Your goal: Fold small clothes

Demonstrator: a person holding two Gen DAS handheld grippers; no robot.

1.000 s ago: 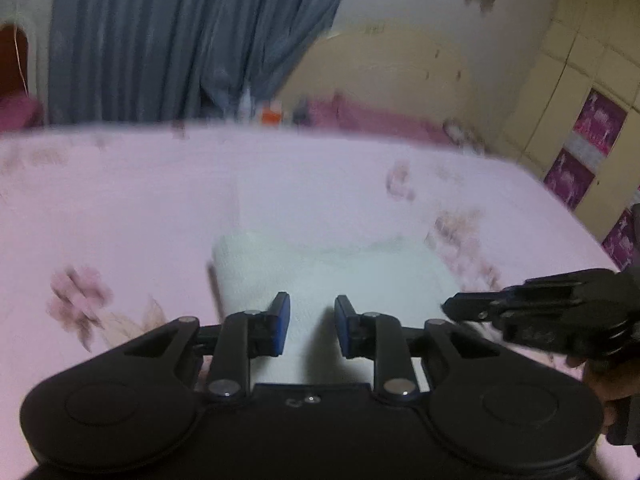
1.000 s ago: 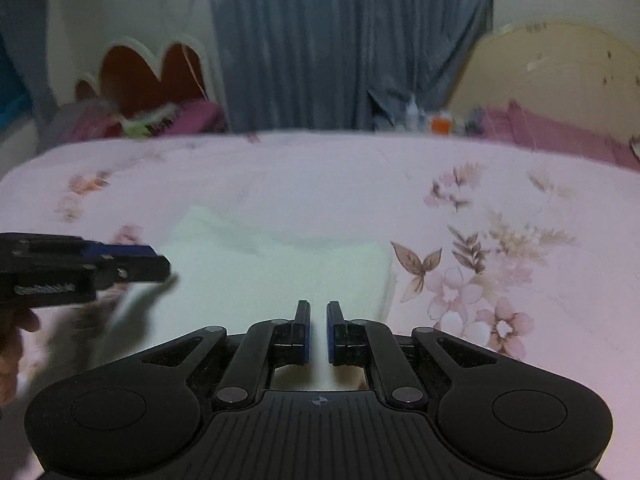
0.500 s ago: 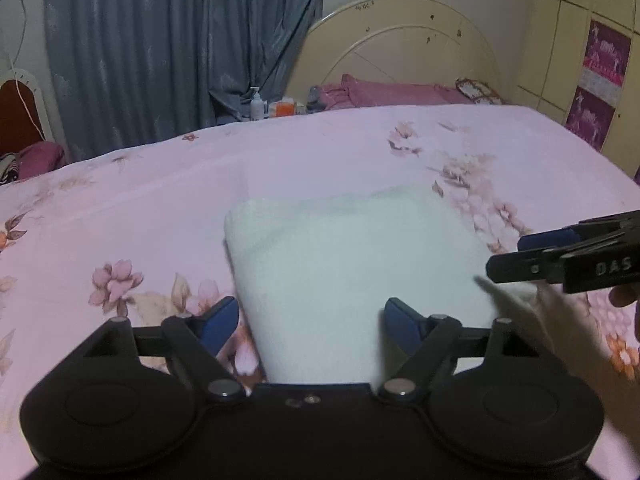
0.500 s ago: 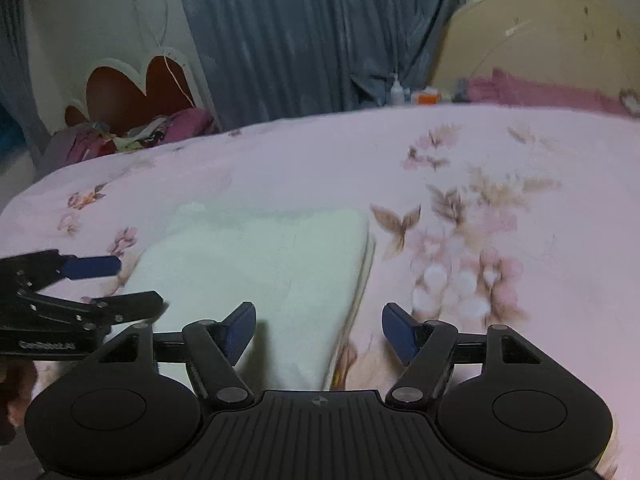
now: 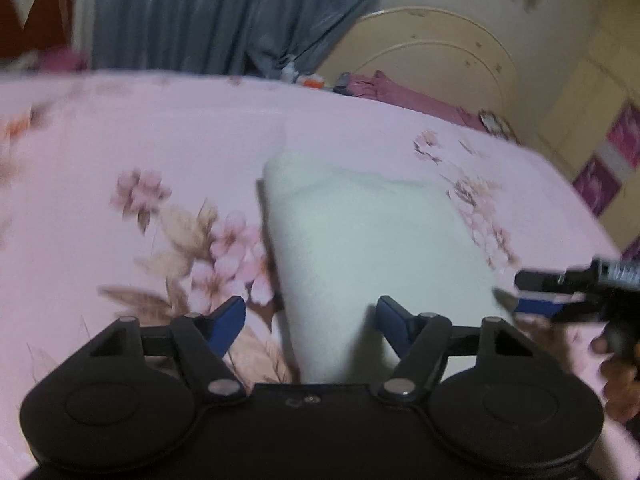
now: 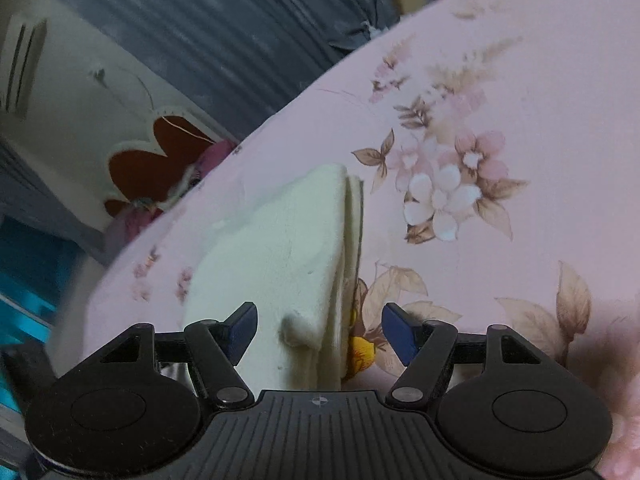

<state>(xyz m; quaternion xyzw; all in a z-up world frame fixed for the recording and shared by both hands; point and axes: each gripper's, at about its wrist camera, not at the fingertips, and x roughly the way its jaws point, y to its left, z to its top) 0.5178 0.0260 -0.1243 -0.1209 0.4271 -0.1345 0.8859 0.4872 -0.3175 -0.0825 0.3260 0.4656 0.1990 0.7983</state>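
Note:
A white folded cloth (image 5: 372, 236) lies flat on the pink floral bedsheet (image 5: 120, 152). My left gripper (image 5: 312, 326) is open and empty, with the cloth's near left edge between its spread blue pads. The right gripper shows at the right of the left wrist view (image 5: 540, 292), beside the cloth's near right corner. In the right wrist view my right gripper (image 6: 320, 332) is open and empty, tilted, with the cloth's (image 6: 280, 248) layered right edge between its pads.
A cream headboard (image 5: 432, 64) and pink pillows (image 5: 400, 96) lie beyond the bed. Grey curtains (image 5: 208, 12) hang behind. A red heart-shaped chair back (image 6: 148, 164) stands at the bed's left. A cupboard (image 5: 592, 100) stands at the right.
Both grippers opened from nearly shut and let the cloth lie on the bed. The right gripper has since tilted and moved along the cloth's right edge; the left shifted left.

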